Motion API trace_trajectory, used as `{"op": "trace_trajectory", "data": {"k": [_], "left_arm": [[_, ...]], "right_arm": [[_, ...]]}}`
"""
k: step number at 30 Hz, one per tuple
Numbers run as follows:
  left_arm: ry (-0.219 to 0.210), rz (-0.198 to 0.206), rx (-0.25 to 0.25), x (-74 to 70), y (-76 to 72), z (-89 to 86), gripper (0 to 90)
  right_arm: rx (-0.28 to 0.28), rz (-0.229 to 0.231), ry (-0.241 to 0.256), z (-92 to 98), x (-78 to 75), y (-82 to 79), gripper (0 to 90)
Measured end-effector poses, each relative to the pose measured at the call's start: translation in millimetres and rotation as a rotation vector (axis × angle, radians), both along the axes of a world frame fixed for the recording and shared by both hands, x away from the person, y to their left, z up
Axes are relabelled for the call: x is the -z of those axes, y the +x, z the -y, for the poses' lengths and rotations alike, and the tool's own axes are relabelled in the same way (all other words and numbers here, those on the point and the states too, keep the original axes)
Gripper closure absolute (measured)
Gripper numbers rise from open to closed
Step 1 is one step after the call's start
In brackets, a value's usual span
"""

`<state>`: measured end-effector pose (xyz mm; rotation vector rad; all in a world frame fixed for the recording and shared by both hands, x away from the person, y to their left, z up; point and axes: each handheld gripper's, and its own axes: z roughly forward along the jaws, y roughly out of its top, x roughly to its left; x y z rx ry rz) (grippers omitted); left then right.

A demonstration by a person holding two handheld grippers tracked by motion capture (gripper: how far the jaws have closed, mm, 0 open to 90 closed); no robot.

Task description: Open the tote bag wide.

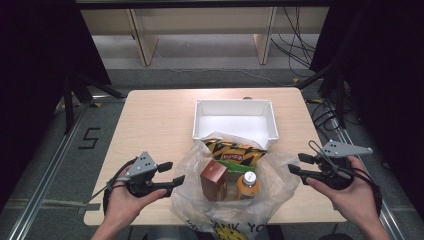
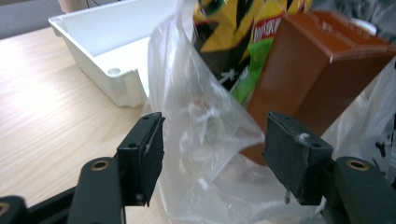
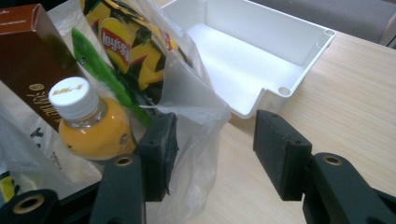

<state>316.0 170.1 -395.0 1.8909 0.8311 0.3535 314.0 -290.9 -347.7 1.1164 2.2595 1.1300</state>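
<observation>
**Both grippers at the bag mouth, jaws spread**

Left gripper [image 1: 170,173] sits lower left of the high view, held in one hand, jaws pointing right at the clear plastic bag [image 1: 280,175]. Jaws apart; in the left gripper view the bag's edge lies between them, not pinched. Right gripper [image 1: 296,164] is at lower right, jaws pointing left. Also apart; in the right gripper view the bag film drapes against one jaw.

Bag sits bottom centre, just below the white tray [image 1: 235,120].

Count inside the bag: 1 brown carton [image 1: 213,179], 1 orange drink bottle [image 1: 247,184], 1 Lay's chip bag [image 1: 234,151]. 1 tray.
</observation>
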Motion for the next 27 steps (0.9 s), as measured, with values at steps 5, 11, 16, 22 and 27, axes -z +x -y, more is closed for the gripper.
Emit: {"op": "trace_trajectory", "data": {"k": [5,11,16,22,27], "left_arm": [[-0.007,0.022,-0.007,-10.3,6.4,-0.3,37.7],[-0.001,0.020,-0.001,-13.6,18.6,8.6,37.9],[0.012,0.016,0.009,-10.5,27.6,17.8,38.3],[0.040,0.007,-0.004,-6.2,36.0,21.1,39.0],[0.042,0.006,-0.009,-7.5,41.7,21.4,39.7]], "right_arm": [[-0.027,0.032,-0.008,-2.3,-10.9,1.6,50.1],[-0.061,0.043,0.012,-2.8,-19.4,-5.3,50.9],[-0.102,-0.027,-0.005,-9.3,-9.6,-13.5,49.3],[-0.140,-0.080,-0.004,-12.8,-3.8,-16.2,44.1],[-0.144,-0.005,0.043,-9.8,-27.9,-19.0,41.0]]}}
